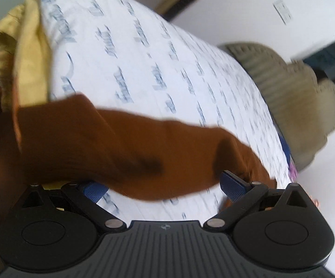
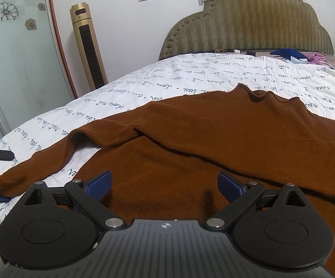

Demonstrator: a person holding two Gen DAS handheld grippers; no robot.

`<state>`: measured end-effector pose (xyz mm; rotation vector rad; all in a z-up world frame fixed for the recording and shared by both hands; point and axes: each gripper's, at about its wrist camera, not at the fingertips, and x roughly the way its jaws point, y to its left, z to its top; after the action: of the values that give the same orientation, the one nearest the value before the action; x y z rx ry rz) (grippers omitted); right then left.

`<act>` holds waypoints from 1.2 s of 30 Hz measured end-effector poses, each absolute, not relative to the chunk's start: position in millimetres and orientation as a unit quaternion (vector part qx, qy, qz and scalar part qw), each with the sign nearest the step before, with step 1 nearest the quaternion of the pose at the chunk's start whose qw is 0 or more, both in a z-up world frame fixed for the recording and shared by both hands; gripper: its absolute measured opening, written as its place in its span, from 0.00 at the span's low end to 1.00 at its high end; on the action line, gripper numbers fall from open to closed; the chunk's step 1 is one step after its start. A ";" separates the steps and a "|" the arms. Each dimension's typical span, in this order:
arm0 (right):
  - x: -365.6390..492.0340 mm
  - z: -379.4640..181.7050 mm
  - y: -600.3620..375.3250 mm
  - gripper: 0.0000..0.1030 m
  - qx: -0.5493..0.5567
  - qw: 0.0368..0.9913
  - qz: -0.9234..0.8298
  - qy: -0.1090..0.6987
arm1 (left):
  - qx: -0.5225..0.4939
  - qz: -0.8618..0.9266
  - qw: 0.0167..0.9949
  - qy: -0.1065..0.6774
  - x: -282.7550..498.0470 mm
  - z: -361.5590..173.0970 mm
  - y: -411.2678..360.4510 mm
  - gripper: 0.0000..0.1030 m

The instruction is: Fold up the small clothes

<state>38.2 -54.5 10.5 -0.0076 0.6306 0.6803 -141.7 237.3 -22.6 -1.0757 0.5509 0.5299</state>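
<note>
**Brown sweater spread on the bed, both grippers wide**

We see the rust-brown knit sweater [image 2: 214, 143] lying flat on the white quilt printed with dark handwriting [image 2: 167, 81]. Our right gripper [image 2: 164, 186] hovers just over the garment's body, its blue-padded fingers [image 2: 100, 183] spread well apart with brown cloth between and ahead of them but nothing pinched. One long brown sleeve [image 2: 40, 162] runs out to the left of the fingers, reaching the bed's edge.

Our left gripper [image 1: 164, 186] is also spread wide. Its view is tilted and blurred; a brown sleeve end [image 1: 121, 143] crosses between and just ahead of the blue pads [image 1: 233, 186], partly covering the left one, and we cannot tell whether it touches them. Beyond the left finger we see a mustard-yellow cloth [image 1: 28, 64] at the quilt's edge.

Far ahead of the right fingers stands the olive scalloped upholstered headboard [image 2: 255, 23], and off to their left a gold tower fan [image 2: 88, 44].
</note>
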 end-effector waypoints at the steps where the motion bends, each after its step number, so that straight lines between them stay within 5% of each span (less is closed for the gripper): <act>1: 38.4 10.1 -55.0 0.93 -0.002 0.895 0.327 0.304 | -0.497 0.256 0.790 0.253 -142.0 -21.2 239.0 0.88; 2: 38.7 9.6 -55.2 0.94 -0.001 0.895 0.327 0.304 | -0.494 0.265 0.789 0.252 -142.0 -20.4 241.7 0.83; 4: 38.5 8.7 -56.0 0.95 0.000 0.895 0.327 0.304 | -0.488 0.278 0.786 0.256 -141.2 -22.0 248.1 0.41; 7: 38.2 8.1 -56.3 0.95 0.001 0.895 0.327 0.303 | -0.492 0.292 0.773 0.274 -138.4 -27.9 256.6 0.12; 8: 38.1 7.9 -56.6 0.95 0.000 0.895 0.327 0.303 | -0.493 0.294 0.772 0.274 -138.0 -29.3 258.4 0.10; 23: 40.8 10.8 -80.1 0.96 0.013 0.907 0.301 0.294 | -0.247 0.326 0.883 0.232 -7.0 51.8 240.6 0.08; 29: 49.1 8.0 -102.2 0.96 0.039 0.915 0.271 0.295 | -0.113 0.227 0.937 0.240 56.7 71.6 161.4 0.08; 36: 56.8 6.1 -139.2 0.96 0.077 0.929 0.219 0.289 | -0.031 0.024 0.940 0.339 117.6 29.7 52.1 0.08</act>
<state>56.8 -139.2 6.1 0.1583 0.5921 0.4483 117.6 52.1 29.7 -0.0624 0.6925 0.0493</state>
